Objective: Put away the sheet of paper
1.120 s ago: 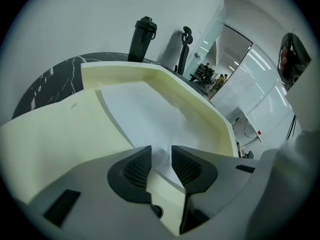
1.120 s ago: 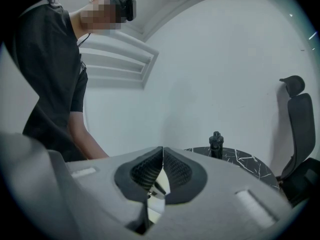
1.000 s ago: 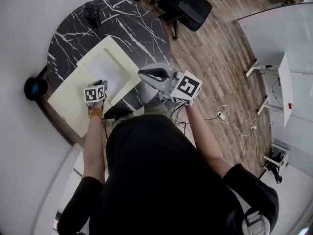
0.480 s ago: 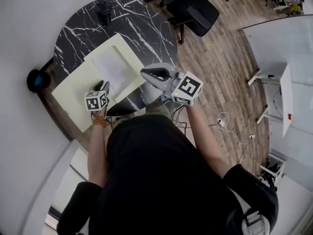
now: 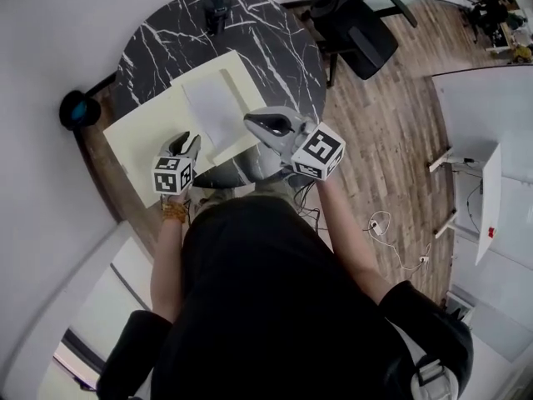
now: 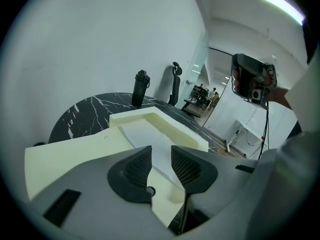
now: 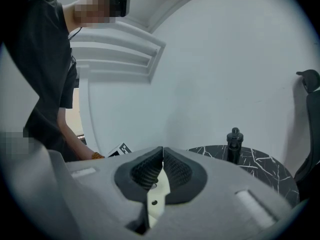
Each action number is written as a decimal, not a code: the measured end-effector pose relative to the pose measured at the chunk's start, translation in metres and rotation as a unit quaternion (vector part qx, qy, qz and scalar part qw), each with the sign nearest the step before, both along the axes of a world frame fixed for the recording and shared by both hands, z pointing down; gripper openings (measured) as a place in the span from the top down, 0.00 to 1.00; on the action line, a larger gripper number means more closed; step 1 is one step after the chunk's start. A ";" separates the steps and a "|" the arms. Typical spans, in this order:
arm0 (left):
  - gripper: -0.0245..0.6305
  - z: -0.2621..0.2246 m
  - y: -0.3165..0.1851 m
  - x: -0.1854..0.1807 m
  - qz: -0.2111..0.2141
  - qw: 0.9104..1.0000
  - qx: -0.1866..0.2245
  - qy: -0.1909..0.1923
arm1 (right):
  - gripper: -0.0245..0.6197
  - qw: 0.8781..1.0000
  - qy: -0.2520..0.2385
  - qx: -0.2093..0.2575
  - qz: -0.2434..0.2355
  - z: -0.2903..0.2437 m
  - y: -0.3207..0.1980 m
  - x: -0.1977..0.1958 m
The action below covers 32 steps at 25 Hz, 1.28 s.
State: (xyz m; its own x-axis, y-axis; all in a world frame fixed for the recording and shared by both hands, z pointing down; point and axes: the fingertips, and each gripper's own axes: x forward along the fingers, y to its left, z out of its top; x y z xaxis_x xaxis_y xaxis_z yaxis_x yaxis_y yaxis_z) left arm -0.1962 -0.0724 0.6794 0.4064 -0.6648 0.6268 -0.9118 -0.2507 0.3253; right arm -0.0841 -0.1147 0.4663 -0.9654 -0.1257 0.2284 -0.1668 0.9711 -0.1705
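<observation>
- The left gripper hangs over the near part of the cream slab. It points towards the tray.
- In the left gripper view its jaws stand a little apart, with nothing between them.
- The paper lies flat in the tray's shallow recess on the marble table. In the left gripper view, the paper is just ahead of the jaws and below them, and nothing touches it.
- I judge the step in hand to be the reach for the sheet, so the task has hardly begun.
- To do it well, bring the left jaws low and nearly level with the sheet, aiming at its near edge rather than its middle.
- A flat sheet gives little to pinch. Slide one jaw under a corner, or nudge the sheet against the tray wall so that it bows up, then close gently.
- A hard squeeze or a fast pull is likely to crease or tear it.
- The right gripper hovers at the tray's right side, above the table edge. Its jaws are pressed together and seem to hold nothing.
- It could steady the tray, or open to take the far edge, so that the sheet lifts without sagging.
- A bottle stands at the table's far rim, well apart from the work.
</observation>
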 end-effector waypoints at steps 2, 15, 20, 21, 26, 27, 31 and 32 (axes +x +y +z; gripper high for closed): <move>0.76 -0.013 0.001 -0.002 0.002 1.000 0.014 -0.002 | 0.96 1.000 0.004 0.002 0.004 0.002 -0.001 -0.007; 0.76 -0.105 -0.016 -0.005 0.012 0.990 0.132 -0.038 | 0.96 0.996 -0.001 -0.010 0.083 0.003 -0.024 0.002; 0.76 -0.141 -0.020 -0.003 0.022 0.981 0.180 -0.064 | 0.96 0.996 -0.004 0.007 0.092 -0.006 -0.025 0.006; 0.76 -0.147 -0.021 -0.003 0.021 0.979 0.188 -0.071 | 0.96 0.996 -0.006 0.011 0.092 -0.010 -0.024 0.006; 0.76 -0.185 -0.024 -0.003 0.008 0.967 0.237 -0.094 | 0.96 0.995 -0.019 0.030 0.090 -0.031 -0.017 0.005; 0.76 -0.194 -0.024 -0.001 0.006 0.965 0.244 -0.094 | 0.96 0.995 -0.022 0.035 0.089 -0.036 -0.015 0.005; 0.77 -0.234 -0.021 0.006 -0.022 0.957 0.274 -0.091 | 0.96 0.994 -0.034 0.056 0.083 -0.056 -0.009 0.003; 0.77 -0.242 -0.020 0.007 -0.025 0.953 0.286 -0.093 | 0.96 0.994 -0.037 0.062 0.081 -0.061 -0.008 0.003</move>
